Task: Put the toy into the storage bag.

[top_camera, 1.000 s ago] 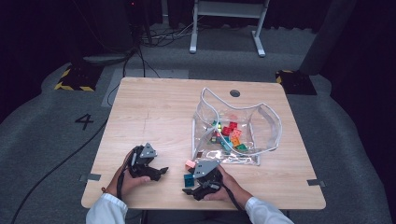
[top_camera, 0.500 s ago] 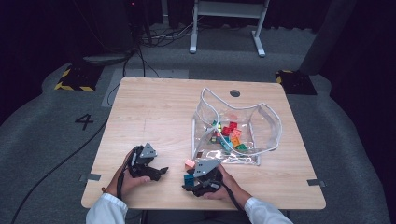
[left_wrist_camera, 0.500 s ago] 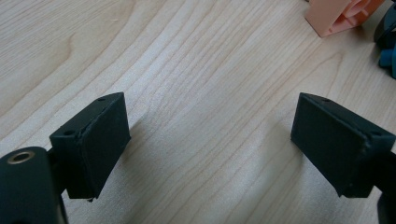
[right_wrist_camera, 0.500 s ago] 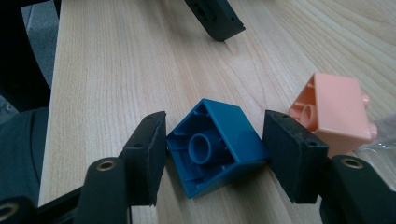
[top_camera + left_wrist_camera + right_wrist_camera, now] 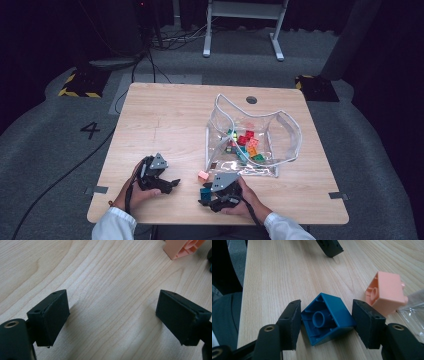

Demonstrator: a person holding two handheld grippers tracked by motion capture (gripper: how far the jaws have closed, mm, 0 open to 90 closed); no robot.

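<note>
My right gripper has just been closing its jaws, and they now clamp a blue block between them, both pads pressed against its sides. The block sits tilted on the table, its hollow underside turned toward me. Just beyond my right-hand jaw lies a pink block, apart from it, beside the edge of a clear plastic bag. My left gripper stands with its jaws wide apart over bare wood, gripping nothing.
</note>
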